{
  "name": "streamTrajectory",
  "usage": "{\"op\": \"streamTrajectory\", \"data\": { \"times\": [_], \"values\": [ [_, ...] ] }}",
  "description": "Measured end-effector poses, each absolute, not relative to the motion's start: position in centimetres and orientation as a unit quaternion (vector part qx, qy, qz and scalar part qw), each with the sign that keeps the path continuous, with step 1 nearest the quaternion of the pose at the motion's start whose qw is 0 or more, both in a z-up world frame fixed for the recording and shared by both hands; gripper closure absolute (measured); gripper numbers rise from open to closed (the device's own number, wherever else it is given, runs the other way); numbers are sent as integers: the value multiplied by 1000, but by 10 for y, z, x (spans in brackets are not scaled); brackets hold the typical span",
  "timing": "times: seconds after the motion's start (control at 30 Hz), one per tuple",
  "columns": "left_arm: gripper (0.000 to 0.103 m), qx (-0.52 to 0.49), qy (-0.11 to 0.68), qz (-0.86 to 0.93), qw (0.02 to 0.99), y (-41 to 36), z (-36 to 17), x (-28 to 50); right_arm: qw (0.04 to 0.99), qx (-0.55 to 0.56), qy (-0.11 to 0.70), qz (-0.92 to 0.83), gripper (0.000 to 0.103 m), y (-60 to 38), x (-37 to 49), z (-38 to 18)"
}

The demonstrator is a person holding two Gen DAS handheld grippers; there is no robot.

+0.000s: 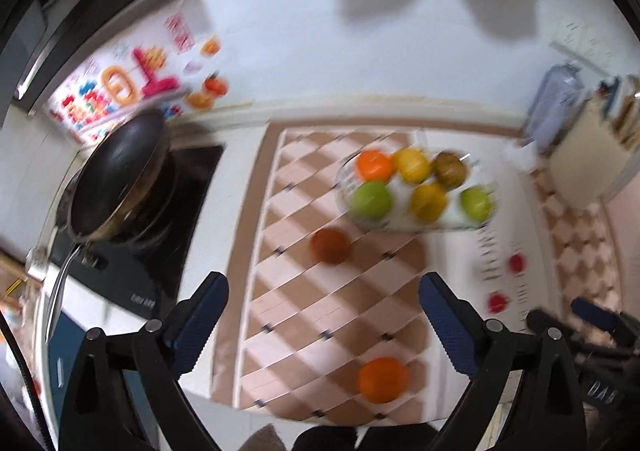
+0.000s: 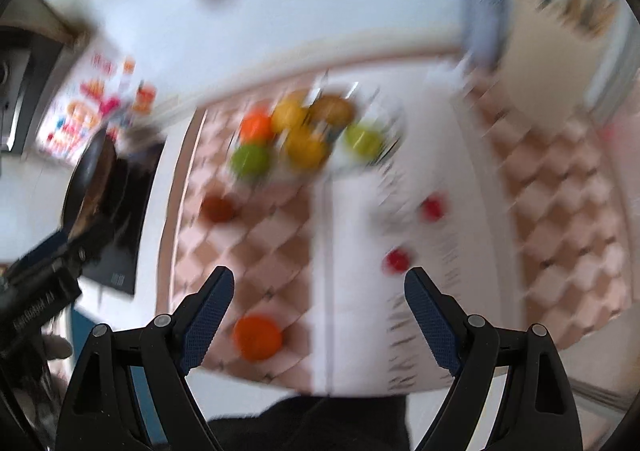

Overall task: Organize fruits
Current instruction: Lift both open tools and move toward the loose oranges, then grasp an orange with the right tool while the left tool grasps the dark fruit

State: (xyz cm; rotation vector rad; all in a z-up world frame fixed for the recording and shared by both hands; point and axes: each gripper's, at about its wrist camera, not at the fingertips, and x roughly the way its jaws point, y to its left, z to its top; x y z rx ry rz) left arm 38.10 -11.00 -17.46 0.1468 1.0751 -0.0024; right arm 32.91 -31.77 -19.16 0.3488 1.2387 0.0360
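Near me on the mat, I should centre my empty, wide-open left gripper (image 1: 322, 315) over the orange (image 1: 383, 380) before closing, right gripper (image 2: 319, 311) likewise wide and empty.

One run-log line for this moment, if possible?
left hand-held gripper: open, empty | right hand-held gripper: open, empty | clear glass fruit tray: six fruits | round orange fruit: outside
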Motion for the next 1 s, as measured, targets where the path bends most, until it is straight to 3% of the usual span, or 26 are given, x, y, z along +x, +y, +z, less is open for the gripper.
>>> {"op": "streamTrajectory", "data": {
  "times": [0.17, 0.43, 0.5, 0.53, 0.57, 1.0],
  "values": [
    [6, 86, 579, 42, 810, -76, -227, 377, 736, 138, 657, 83, 14, -264, 341, -267],
    [6, 53, 648, 84, 755, -30, -278, 360, 693, 70, 703, 142, 14, -202, 342, -338],
    [6, 43, 654, 93, 750, -23, -282, 361, 691, 45, 706, 152, 19, -189, 340, -350],
    [6, 37, 656, 97, 748, -20, -283, 363, 687, 32, 708, 161, 31, -183, 338, -357],
    [6, 33, 656, 99, 747, -19, -283, 365, 685, 25, 709, 164, 36, -179, 338, -360],
    [6, -19, 653, 21, 757, -65, -285, 463, 730, 49, 674, 107, 36, -249, 384, -345]
  ]
}}
